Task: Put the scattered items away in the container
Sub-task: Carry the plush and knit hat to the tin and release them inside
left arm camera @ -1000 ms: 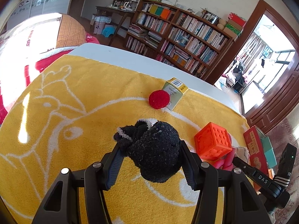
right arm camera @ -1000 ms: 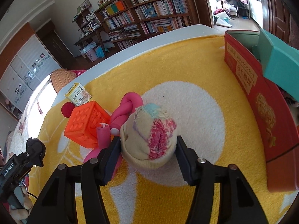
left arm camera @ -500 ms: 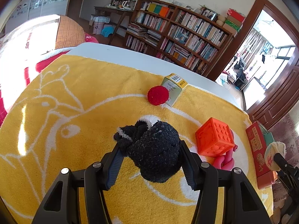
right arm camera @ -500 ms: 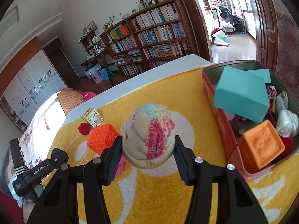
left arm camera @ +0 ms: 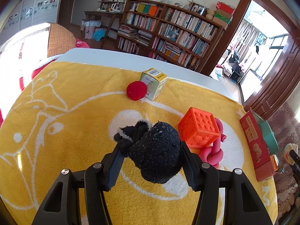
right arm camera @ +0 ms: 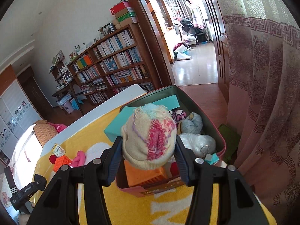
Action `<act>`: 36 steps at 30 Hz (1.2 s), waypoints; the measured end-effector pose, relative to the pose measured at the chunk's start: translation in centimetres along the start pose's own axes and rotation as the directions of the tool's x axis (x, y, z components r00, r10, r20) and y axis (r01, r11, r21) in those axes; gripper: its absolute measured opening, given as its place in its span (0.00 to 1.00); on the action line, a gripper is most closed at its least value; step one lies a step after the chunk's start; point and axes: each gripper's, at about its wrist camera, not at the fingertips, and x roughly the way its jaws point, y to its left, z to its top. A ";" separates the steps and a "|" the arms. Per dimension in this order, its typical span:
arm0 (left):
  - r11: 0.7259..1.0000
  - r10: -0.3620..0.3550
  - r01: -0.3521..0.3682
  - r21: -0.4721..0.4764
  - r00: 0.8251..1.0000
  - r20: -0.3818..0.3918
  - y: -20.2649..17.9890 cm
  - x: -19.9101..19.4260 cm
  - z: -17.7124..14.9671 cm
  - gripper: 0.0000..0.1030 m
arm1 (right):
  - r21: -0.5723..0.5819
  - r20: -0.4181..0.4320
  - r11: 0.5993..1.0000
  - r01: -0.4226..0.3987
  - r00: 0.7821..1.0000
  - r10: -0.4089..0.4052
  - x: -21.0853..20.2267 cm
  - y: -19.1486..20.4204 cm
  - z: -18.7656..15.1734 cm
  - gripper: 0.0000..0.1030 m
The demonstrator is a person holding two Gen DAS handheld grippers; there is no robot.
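step: carry to tin | R gripper (right arm camera: 148, 150) clamping cream-pink sock ball (right arm camera: 149, 138), mid-frame over red tin (right arm camera: 215, 129) | L gripper (left arm camera: 150, 159) clamping black sock ball (left arm camera: 155, 150), lower centre | next: part R jaws, drop in tin

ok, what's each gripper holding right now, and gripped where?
Left gripper: black fuzzy sock ball, pinched across its sides. Right gripper: cream-and-pink sock ball, also across its sides, above the red tin.

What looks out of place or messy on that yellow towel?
Several toys lie loose on the towel rather than in the red tin: an orange cube resting against a pink twisted toy, and a red pom-pom touching a small carton.
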 end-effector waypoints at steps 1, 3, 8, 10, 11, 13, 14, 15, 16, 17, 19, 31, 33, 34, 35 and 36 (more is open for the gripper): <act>1.000 -0.008 0.008 0.006 1.000 -0.001 -0.5 -0.2 -0.2 0.57 | 0.000 0.004 1.000 0.015 1.000 -0.015 0.1 -0.4 0.1 0.56; 1.000 -0.027 0.027 0.016 1.000 -0.006 -1.4 -0.4 -0.6 0.57 | -0.007 0.004 0.999 0.033 0.999 -0.033 0.6 -0.8 0.2 0.56; 0.997 -0.061 0.062 0.051 0.998 -0.014 -3.9 -1.0 -1.2 0.57 | -0.056 -0.009 0.996 0.072 0.997 -0.072 2.2 -1.5 0.2 0.56; 0.995 -0.075 0.076 0.061 0.997 -0.016 -4.8 -1.2 -1.3 0.57 | -0.071 -0.023 0.995 0.066 0.997 -0.067 2.9 -1.6 0.2 0.56; 0.994 -0.082 0.083 0.066 0.996 -0.018 -5.3 -1.2 -1.3 0.57 | -0.076 -0.030 0.996 0.051 0.998 -0.053 3.0 -1.6 0.1 0.59; 0.992 -0.097 0.098 0.078 0.995 -0.024 -6.4 -1.3 -1.3 0.57 | -0.078 -0.024 0.996 0.044 0.999 -0.046 3.0 -1.7 0.1 0.60; 0.991 -0.103 0.105 0.087 0.994 -0.027 -7.0 -1.3 -1.3 0.57 | -0.073 -0.021 0.997 0.031 0.999 -0.032 3.0 -1.8 0.1 0.61; 0.989 -0.109 0.112 0.097 0.993 -0.031 -7.7 -1.3 -1.4 0.57 | -0.069 -0.014 0.997 0.021 1.000 -0.021 2.9 -1.9 0.1 0.64; 0.987 -0.115 0.119 0.109 0.993 -0.035 -8.4 -1.3 -1.4 0.57 | -0.068 -0.001 0.997 0.020 1.000 -0.020 2.8 -1.9 0.1 0.66; 0.985 -0.120 0.124 0.121 0.992 -0.039 -9.1 -1.2 -1.5 0.57 | -0.068 0.015 0.997 0.025 1.000 -0.024 2.5 -2.0 0.2 0.69; 0.979 -0.134 0.140 0.148 0.990 -0.049 -10.8 -1.0 -1.6 0.57 | -0.067 0.046 0.997 0.031 0.999 -0.028 1.9 -2.2 0.0 0.72; 0.892 -0.267 0.298 0.340 0.954 -0.137 -24.0 -0.6 -3.2 0.57 | 0.064 0.232 0.990 0.123 0.963 -0.135 -1.1 -6.0 0.6 0.76; 0.871 -0.289 0.327 0.367 0.945 -0.156 -26.3 -0.3 -3.5 0.57 | 0.089 0.254 0.986 0.140 0.954 -0.159 -1.6 -6.8 0.7 0.77; 0.860 -0.297 0.339 0.382 0.940 -0.166 -27.6 0.0 -3.7 0.57 | 0.108 0.265 0.983 0.148 0.949 -0.172 -1.9 -7.4 0.7 0.77; 0.850 -0.303 0.349 0.395 0.937 -0.175 -28.7 0.2 -3.9 0.57 | 0.126 0.274 0.980 0.153 0.944 -0.183 -2.1 -7.8 0.7 0.77; 0.841 -0.307 0.357 0.407 0.934 -0.184 -29.6 0.5 -4.1 0.57 | 0.145 0.282 0.977 0.159 0.940 -0.195 -2.4 -8.2 0.7 0.77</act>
